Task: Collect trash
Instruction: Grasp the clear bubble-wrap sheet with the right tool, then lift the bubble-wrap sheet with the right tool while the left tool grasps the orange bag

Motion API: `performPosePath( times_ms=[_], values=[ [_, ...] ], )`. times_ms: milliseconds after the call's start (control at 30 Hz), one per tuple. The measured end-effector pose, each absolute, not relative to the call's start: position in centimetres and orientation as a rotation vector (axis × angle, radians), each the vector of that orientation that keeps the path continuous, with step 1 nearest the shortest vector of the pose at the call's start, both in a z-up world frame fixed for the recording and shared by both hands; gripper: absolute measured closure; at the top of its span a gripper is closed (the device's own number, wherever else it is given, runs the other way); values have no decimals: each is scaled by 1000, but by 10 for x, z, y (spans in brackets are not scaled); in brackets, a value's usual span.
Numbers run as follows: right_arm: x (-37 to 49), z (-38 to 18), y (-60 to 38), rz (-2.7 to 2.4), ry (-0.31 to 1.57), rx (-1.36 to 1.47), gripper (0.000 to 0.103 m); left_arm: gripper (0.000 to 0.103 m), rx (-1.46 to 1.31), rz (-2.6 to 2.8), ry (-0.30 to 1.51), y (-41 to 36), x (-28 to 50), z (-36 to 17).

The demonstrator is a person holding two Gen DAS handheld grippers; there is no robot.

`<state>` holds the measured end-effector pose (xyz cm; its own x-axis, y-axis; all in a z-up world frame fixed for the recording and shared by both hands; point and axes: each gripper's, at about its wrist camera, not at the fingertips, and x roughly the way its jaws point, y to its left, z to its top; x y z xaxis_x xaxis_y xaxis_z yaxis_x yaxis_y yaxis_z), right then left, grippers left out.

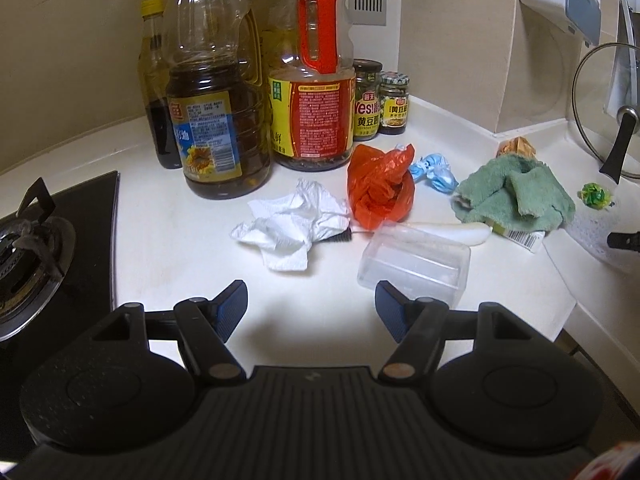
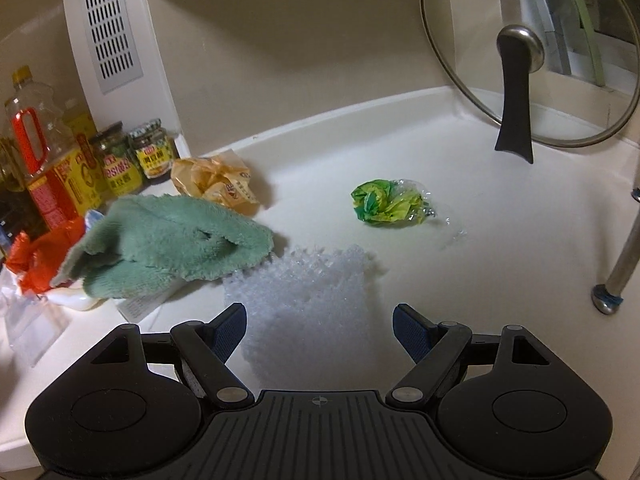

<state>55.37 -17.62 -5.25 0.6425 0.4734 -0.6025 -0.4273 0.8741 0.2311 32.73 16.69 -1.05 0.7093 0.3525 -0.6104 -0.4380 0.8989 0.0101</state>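
Observation:
On the white counter, the left wrist view shows a crumpled white tissue (image 1: 294, 222), an orange plastic bag (image 1: 378, 188), a blue wrapper (image 1: 434, 170) and a clear plastic box (image 1: 414, 266). My left gripper (image 1: 310, 308) hovers open in front of them; the box lies just past its right finger. In the right wrist view a green-yellow wrapper (image 2: 386, 202) and a tan crumpled wrapper (image 2: 214, 182) lie further back. My right gripper (image 2: 320, 330) is open, with a white foam net (image 2: 304, 292) on the counter between its fingers, untouched.
Oil bottles (image 1: 218, 120) and sauce jars (image 1: 368, 100) stand at the back. A green cloth (image 2: 168, 250) lies mid-counter. The gas stove (image 1: 44, 248) is on the left. A glass pot lid (image 2: 524, 60) leans at the back right, and a metal rack leg (image 2: 618, 272) stands at right.

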Motion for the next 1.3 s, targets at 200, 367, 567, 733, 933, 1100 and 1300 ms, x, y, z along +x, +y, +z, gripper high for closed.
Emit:
performPosePath(
  times_ms=[200, 367, 567, 733, 933, 1100, 1300],
  values=[
    [557, -58, -167, 520, 713, 40, 30, 35, -126, 422, 644, 167, 336, -10],
    [558, -60, -164, 519, 717, 23, 35, 36, -116, 408, 641, 167, 341, -8],
    [557, -58, -161, 524, 715, 14, 58, 36, -111, 393, 636, 169, 346, -7],
    [550, -53, -162, 531, 702, 13, 91, 36, -107, 372, 627, 169, 351, -5],
    [537, -33, -177, 509, 655, 69, 92, 36, -99, 337, 605, 167, 357, 0],
    [529, -10, -196, 463, 599, 119, 92, 36, -81, 299, 593, 164, 369, 2],
    [523, 14, -218, 406, 542, 182, 92, 36, -36, 266, 585, 161, 395, 4]
  ],
)
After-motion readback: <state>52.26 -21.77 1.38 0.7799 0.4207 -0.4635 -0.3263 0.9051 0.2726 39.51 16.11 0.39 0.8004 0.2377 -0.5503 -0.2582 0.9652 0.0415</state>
